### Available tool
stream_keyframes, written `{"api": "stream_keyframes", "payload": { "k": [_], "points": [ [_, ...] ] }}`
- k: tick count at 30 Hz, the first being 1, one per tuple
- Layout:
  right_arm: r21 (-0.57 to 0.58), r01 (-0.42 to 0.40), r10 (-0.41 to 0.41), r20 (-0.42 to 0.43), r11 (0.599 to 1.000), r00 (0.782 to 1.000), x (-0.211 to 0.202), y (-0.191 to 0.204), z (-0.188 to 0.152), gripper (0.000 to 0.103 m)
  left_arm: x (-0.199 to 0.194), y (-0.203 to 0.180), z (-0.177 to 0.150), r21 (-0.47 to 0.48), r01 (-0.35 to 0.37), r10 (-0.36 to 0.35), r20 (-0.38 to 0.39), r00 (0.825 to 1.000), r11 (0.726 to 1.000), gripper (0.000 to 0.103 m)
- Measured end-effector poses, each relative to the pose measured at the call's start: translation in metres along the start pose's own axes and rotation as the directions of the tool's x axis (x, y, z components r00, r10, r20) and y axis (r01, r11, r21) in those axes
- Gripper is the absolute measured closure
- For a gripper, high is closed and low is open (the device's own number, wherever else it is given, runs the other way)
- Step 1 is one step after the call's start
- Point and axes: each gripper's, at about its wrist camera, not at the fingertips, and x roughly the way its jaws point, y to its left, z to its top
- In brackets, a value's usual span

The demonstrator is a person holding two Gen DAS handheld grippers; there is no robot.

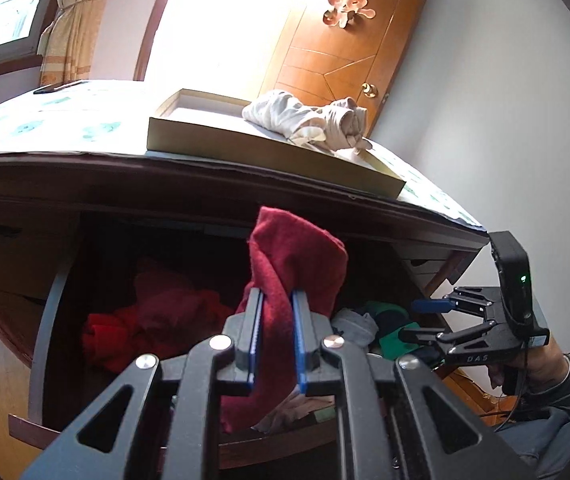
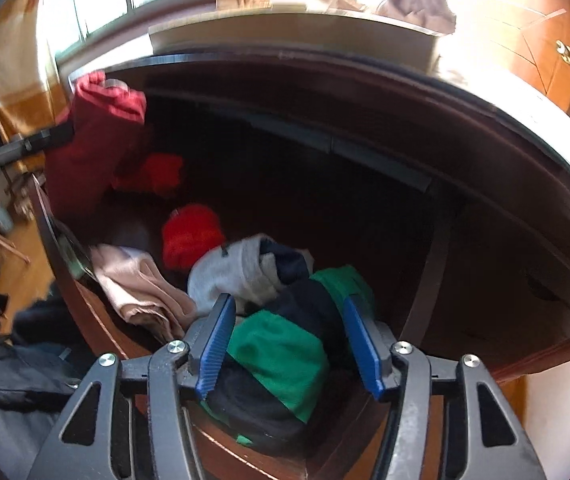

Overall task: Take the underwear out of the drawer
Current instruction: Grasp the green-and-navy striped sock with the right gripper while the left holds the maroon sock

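My left gripper [image 1: 277, 300] is shut on dark red underwear [image 1: 297, 256] and holds it above the open drawer [image 1: 41, 320]; it also shows in the right wrist view [image 2: 93, 132]. My right gripper [image 2: 289, 312] is open, its blue pads either side of a green and navy garment [image 2: 285, 344] in the drawer, not gripping it. It also shows in the left wrist view [image 1: 425, 316]. More clothes lie in the drawer: a bright red piece [image 2: 193, 236], a grey one [image 2: 237, 272], a beige one [image 2: 141, 288].
A shallow cardboard box [image 1: 269, 148] sits on the dresser top with beige underwear [image 1: 309, 120] lying across its far edge. A wooden door [image 1: 349, 40] stands behind. The drawer's front edge [image 2: 97, 320] is close below my right gripper.
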Motion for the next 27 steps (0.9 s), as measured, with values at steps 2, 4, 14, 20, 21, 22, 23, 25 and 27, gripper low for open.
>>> {"api": "stream_keyframes", "payload": {
  "k": [2, 4, 14, 20, 21, 22, 23, 25, 27],
  "points": [
    [-0.024, 0.035, -0.036, -0.044, 0.999, 0.998, 0.006, 0.002, 0.002, 0.045, 0.002, -0.001, -0.001, 0.011, -0.008, 0.008, -0.001, 1.0, 1.0, 0.092],
    [-0.04, 0.074, -0.077, -0.068, 0.996, 0.995, 0.01, 0.002, 0.004, 0.045, 0.005, -0.003, -0.001, 0.016, -0.007, 0.007, -0.005, 1.0, 1.0, 0.092],
    [-0.112, 0.118, -0.136, -0.169, 0.987, 0.976, 0.031, 0.006, 0.013, 0.05, 0.011, -0.009, -0.005, 0.039, -0.026, 0.027, -0.015, 1.0, 0.999, 0.092],
    [-0.13, 0.099, -0.126, -0.218, 0.987, 0.968, 0.045, 0.012, 0.025, 0.051, 0.012, -0.009, -0.006, 0.036, -0.036, 0.036, -0.019, 0.999, 0.999, 0.092],
    [-0.134, 0.098, -0.126, -0.223, 0.986, 0.967, 0.048, 0.013, 0.025, 0.051, 0.012, -0.009, -0.007, 0.037, -0.035, 0.035, -0.021, 0.999, 0.999, 0.092],
    [-0.135, 0.094, -0.124, -0.228, 0.986, 0.966, 0.051, 0.013, 0.027, 0.053, 0.013, -0.009, -0.007, 0.038, -0.033, 0.034, -0.022, 0.999, 0.999, 0.092],
    [-0.139, 0.091, -0.122, -0.234, 0.986, 0.965, 0.055, 0.013, 0.028, 0.053, 0.013, -0.009, -0.007, 0.038, -0.033, 0.034, -0.023, 0.999, 0.999, 0.092],
    [-0.156, 0.097, -0.133, -0.238, 0.983, 0.962, 0.063, 0.018, 0.035, 0.055, 0.014, -0.009, -0.007, 0.035, -0.037, 0.038, -0.026, 0.999, 0.999, 0.092],
    [-0.167, 0.089, -0.129, -0.241, 0.982, 0.962, 0.068, 0.02, 0.034, 0.059, 0.014, -0.008, -0.007, 0.031, -0.041, 0.042, -0.028, 0.999, 0.999, 0.092]
  ]
}}
